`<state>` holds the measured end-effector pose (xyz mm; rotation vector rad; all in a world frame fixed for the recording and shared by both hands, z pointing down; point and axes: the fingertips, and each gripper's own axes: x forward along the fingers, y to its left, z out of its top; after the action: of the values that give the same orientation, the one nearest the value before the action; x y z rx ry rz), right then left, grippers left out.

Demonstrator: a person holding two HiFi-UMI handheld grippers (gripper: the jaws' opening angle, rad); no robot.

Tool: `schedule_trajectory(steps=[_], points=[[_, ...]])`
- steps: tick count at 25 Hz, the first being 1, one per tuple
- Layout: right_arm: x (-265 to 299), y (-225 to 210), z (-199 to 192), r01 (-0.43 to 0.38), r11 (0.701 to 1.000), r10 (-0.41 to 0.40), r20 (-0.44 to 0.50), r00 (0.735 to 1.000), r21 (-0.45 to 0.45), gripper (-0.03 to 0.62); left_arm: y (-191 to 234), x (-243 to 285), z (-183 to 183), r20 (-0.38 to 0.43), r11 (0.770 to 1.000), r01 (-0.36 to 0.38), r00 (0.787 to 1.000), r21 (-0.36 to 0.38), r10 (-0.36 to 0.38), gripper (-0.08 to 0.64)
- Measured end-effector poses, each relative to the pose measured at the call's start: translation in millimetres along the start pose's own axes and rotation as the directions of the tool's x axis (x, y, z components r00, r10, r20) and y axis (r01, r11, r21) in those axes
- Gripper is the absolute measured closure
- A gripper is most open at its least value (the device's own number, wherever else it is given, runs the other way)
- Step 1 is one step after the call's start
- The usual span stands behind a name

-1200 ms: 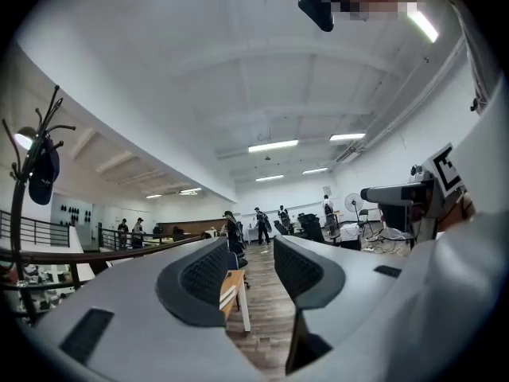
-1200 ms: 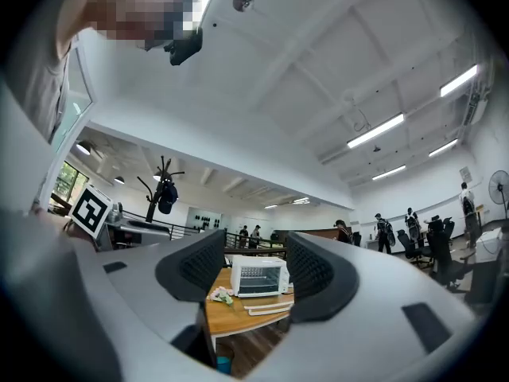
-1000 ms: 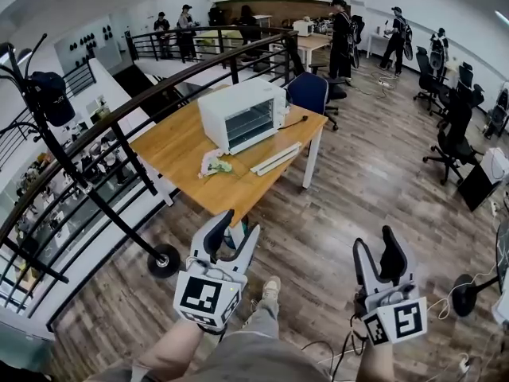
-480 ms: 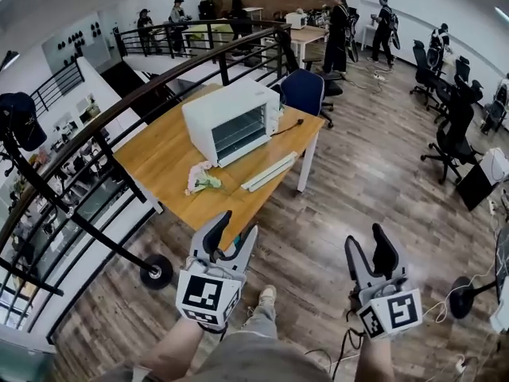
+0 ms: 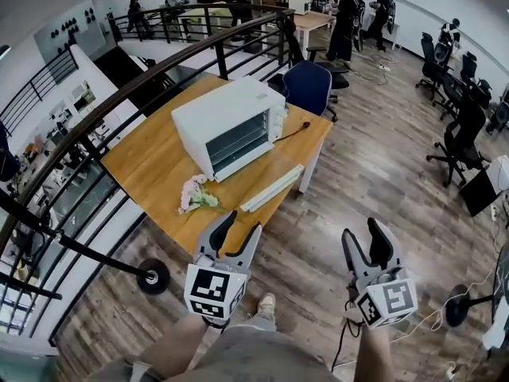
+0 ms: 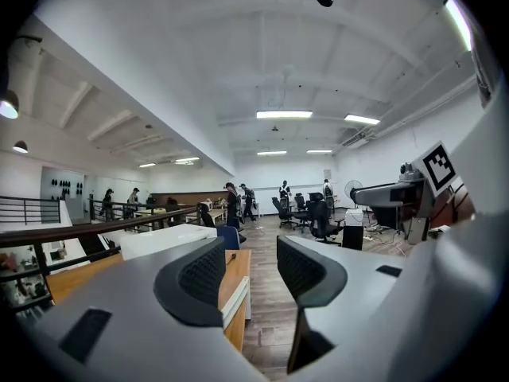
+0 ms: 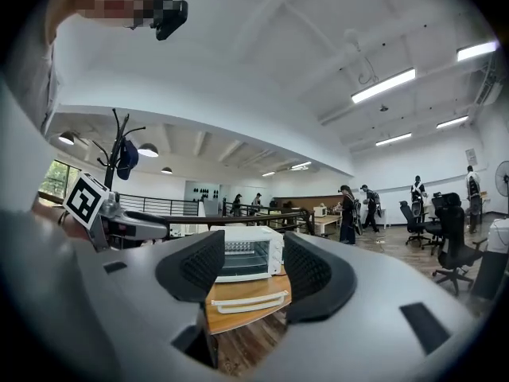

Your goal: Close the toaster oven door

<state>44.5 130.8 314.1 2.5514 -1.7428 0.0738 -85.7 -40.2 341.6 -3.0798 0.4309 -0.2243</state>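
Note:
A white toaster oven (image 5: 231,126) stands on a wooden table (image 5: 151,161), its front facing me. Its door (image 5: 273,188) hangs folded down and open, with a long white handle at the near edge. The right gripper view shows the oven (image 7: 248,261) and the door handle (image 7: 243,302) straight ahead between the jaws. My left gripper (image 5: 238,225) is open and empty, held low in front of the table's near corner. Level with it on the right, above the floor, my right gripper (image 5: 363,233) is also open and empty. Neither touches the oven.
A small bunch of pink flowers (image 5: 193,195) lies on the table near the door. A blue chair (image 5: 308,87) stands behind the table. A dark railing (image 5: 119,102) runs along the left. A coat stand's wheeled base (image 5: 151,277) sits left of me. Several people stand far back.
The table and oven have come nearer and lower in the head view as I approach. Both grippers stay open and held in front of me.

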Motion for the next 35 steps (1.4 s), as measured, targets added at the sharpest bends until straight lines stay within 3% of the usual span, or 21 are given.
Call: schedule_trajectory(steps=[12, 22, 29, 32, 35], points=[[129, -27, -63, -0.052, 0.996, 0.063, -0.147, 0.987, 0.076, 0.345, 58, 80, -43, -0.104, 0.997, -0.034, 0.994, -0.063, 0.027, 0.348], [201, -55, -132, -0.141, 0.983, 0.167, -0.259, 0.951, 0.117, 0.345, 83, 117, -100, -0.206, 0.985, -0.14, 0.972, -0.1, 0.117, 0.348], [263, -78, -163, -0.285, 0.949, 0.313, -0.325, 0.892, 0.133, 0.345, 95, 153, -112, -0.234, 0.96, -0.242, 0.95, -0.138, 0.206, 0.347], [289, -86, -174, -0.356, 0.925, 0.381, -0.351, 0.856, 0.136, 0.345, 101, 167, -120, -0.264, 0.938, -0.313, 0.927, -0.149, 0.267, 0.34], [312, -89, -187, -0.428, 0.895, 0.443, -0.374, 0.815, 0.128, 0.345, 109, 175, -132, -0.3, 0.905, -0.4, 0.89, -0.148, 0.344, 0.341]])
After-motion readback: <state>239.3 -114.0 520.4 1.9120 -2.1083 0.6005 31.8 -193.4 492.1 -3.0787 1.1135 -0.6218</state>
